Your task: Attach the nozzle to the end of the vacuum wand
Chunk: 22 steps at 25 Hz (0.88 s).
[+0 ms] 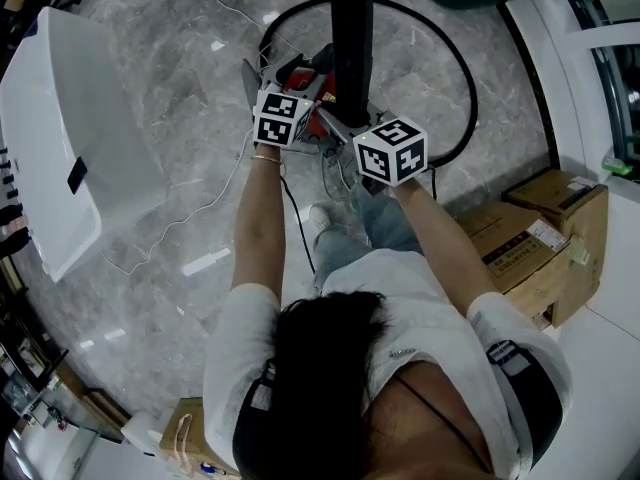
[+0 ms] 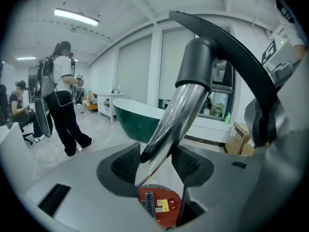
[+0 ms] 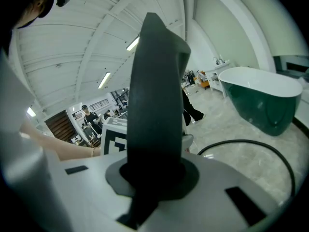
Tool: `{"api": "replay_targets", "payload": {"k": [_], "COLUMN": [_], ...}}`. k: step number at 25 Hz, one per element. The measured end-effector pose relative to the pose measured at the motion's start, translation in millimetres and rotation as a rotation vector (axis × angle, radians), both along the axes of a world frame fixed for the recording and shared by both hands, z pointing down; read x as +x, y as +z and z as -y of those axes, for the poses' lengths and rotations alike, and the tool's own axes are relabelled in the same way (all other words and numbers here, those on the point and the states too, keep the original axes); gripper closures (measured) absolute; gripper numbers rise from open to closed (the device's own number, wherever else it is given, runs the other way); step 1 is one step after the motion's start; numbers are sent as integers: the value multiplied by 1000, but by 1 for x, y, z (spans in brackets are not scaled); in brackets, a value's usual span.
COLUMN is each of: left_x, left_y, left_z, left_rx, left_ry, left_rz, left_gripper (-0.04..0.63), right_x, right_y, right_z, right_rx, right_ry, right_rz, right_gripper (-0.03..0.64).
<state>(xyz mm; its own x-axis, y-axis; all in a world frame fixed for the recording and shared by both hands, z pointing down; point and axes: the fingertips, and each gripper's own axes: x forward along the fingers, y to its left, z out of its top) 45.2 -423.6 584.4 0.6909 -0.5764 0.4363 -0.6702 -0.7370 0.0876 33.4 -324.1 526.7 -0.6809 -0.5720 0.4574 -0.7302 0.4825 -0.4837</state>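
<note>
In the left gripper view a chrome vacuum wand (image 2: 174, 124) slants up between the jaws of my left gripper (image 2: 158, 166). Its upper end goes into a black collar (image 2: 197, 62). The pads (image 2: 126, 164) close against its lower end. Below them shows the red vacuum body (image 2: 159, 206). My right gripper (image 3: 152, 178) is shut on the black nozzle (image 3: 157, 105), which rises straight up from its jaws. From the head view the left gripper (image 1: 290, 108) and right gripper (image 1: 375, 133) sit close together over the red vacuum body (image 1: 305, 78), with the nozzle (image 1: 352, 38) upright between them.
A black hose (image 1: 465, 78) loops across the marble floor. A white bathtub (image 1: 60, 138) lies at the left, cardboard boxes (image 1: 530, 238) at the right. A dark green tub (image 2: 137, 120) and a standing person (image 2: 63, 100) are farther off.
</note>
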Motion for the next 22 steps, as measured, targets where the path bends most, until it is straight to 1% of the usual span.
{"api": "replay_targets", "payload": {"k": [4, 8, 12, 18, 22], "left_x": [1, 2, 0, -5, -12], "left_y": [1, 1, 0, -3, -1], "left_z": [0, 0, 0, 4, 5], "left_rx": [-2, -5, -9, -11, -6], "left_ry": [14, 9, 16, 5, 15], "left_rz": [8, 2, -6, -22, -14], "left_gripper": [397, 397, 395, 393, 394], "right_x": [0, 1, -2, -8, -10], "right_y": [3, 7, 11, 14, 18], "right_z": [1, 1, 4, 9, 12], "right_rx": [22, 53, 74, 114, 150], "right_ry": [17, 35, 67, 63, 38], "right_rz": [-25, -38, -27, -44, -57], "right_gripper": [572, 572, 572, 572, 572]}}
